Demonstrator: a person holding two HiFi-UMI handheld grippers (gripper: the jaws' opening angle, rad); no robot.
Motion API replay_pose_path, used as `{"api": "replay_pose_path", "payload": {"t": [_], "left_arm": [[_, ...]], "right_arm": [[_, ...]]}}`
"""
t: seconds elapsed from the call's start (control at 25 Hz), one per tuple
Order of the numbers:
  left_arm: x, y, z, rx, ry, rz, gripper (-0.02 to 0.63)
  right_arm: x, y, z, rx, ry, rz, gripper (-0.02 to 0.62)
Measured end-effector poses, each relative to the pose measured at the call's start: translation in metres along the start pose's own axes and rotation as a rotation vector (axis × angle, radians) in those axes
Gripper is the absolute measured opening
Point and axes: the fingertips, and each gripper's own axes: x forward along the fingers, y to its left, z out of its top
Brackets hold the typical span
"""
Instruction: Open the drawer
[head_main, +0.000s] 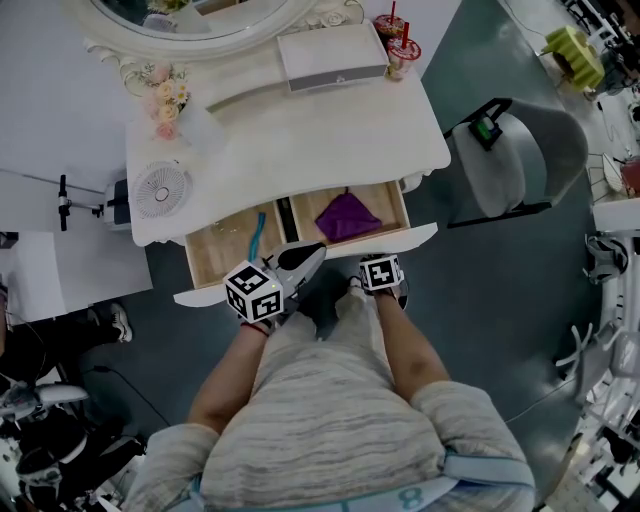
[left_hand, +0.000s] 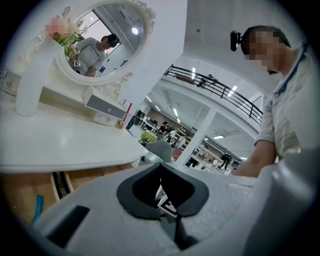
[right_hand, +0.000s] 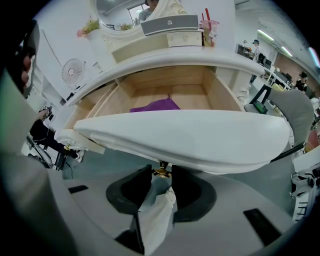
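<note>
The white vanity table (head_main: 300, 130) has two wooden drawers standing open. The right drawer (head_main: 400, 243) holds a purple cloth (head_main: 347, 216); its white curved front (right_hand: 190, 140) fills the right gripper view, with the purple cloth (right_hand: 155, 105) behind it. My right gripper (right_hand: 161, 175) points steeply down and is shut on the small gold knob (right_hand: 161, 172) under that front. In the head view only its marker cube (head_main: 380, 272) shows. My left gripper (head_main: 312, 255) hovers in front of the left drawer (head_main: 225, 250), jaws together and empty, touching nothing.
A blue item (head_main: 257, 232) lies in the left drawer. On the tabletop stand a small fan (head_main: 161, 189), flowers (head_main: 165, 95), a grey box (head_main: 331, 57) and red cups (head_main: 400, 45) under an oval mirror (head_main: 200, 15). A grey chair (head_main: 530, 160) stands to the right.
</note>
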Motion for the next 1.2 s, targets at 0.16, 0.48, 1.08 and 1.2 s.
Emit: {"api": "replay_pose_path", "payload": {"t": [0.16,0.48,1.08,1.2], "left_arm": [[-0.002,-0.009,-0.001,0.001,-0.005,-0.007,0.014],[-0.011,-0.021,-0.004,0.013,-0.001,-0.003,0.014],[-0.018,-0.025,-0.002,0.022,0.003,-0.006,0.014],[-0.020,-0.023,-0.002,0.020,0.001,-0.004,0.014]], "right_arm": [[-0.002,-0.001,-0.011,-0.006,0.003,-0.012,0.123],[-0.008,0.002,-0.029,-0.003,0.000,-0.016,0.123],[-0.011,0.006,-0.033,0.001,0.013,-0.011,0.124],[-0.012,0.008,-0.034,0.001,0.023,0.000,0.124]]}}
